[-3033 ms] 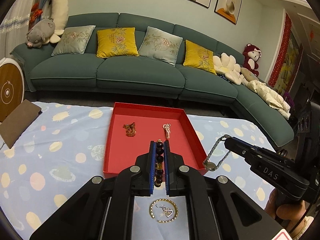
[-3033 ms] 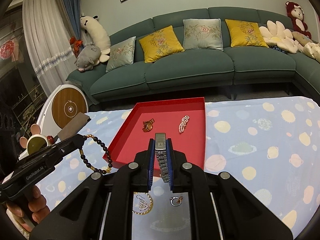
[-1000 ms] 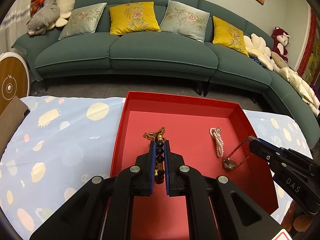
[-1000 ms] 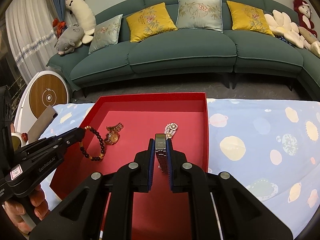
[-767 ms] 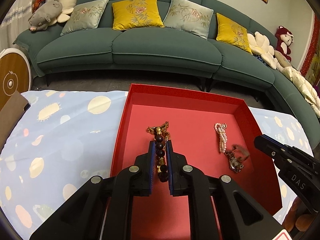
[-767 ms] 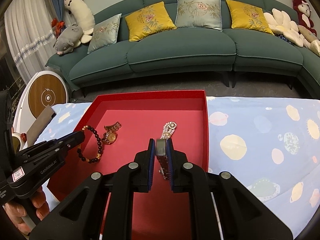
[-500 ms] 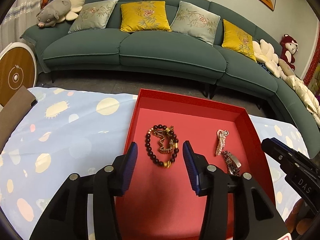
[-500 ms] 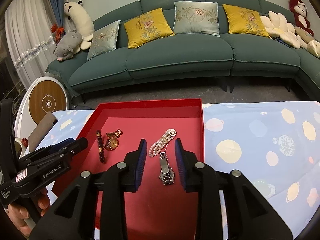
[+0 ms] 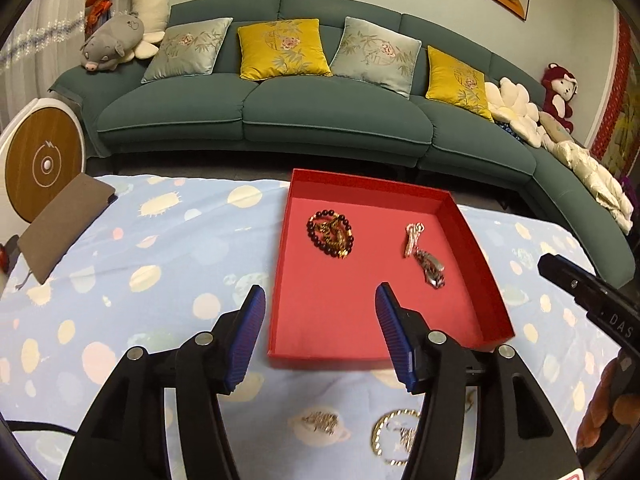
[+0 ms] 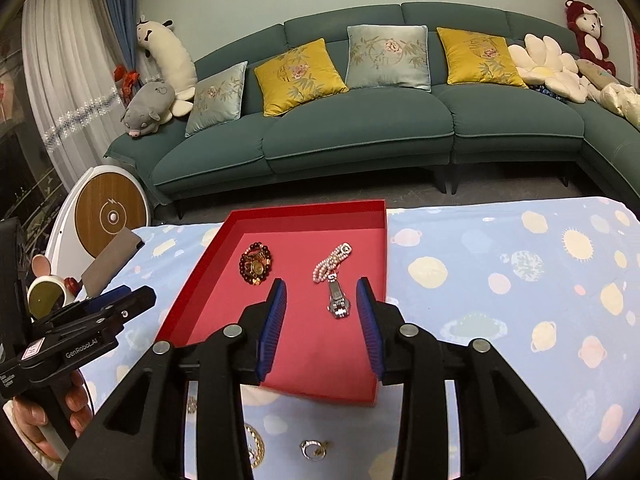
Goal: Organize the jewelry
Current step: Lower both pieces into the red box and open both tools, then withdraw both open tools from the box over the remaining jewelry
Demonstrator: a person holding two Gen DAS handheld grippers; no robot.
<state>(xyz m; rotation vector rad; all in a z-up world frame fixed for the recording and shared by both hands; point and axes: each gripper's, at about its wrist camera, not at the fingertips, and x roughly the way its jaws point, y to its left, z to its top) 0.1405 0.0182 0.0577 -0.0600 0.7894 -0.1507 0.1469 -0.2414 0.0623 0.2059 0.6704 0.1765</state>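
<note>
Right wrist view alone: small ring (image 10: pixel 314 450) on tablecloth (image 10: pixel 500 304); both grippers' jaws released, empty.

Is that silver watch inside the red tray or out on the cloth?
Inside. The silver watch lies flat on the red tray floor, just below the pearl bracelet.

gold hoop (image 9: pixel 394 434) partly behind hand-held gripper finger; ring (image 10: pixel 314 450) too small to make out

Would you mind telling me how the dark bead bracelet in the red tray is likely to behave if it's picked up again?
The bead bracelet lies as a loose ring around a gold piece, so it probably hangs floppy and may drag that along. Its round, glossy beads look apt to slip or roll.
</note>
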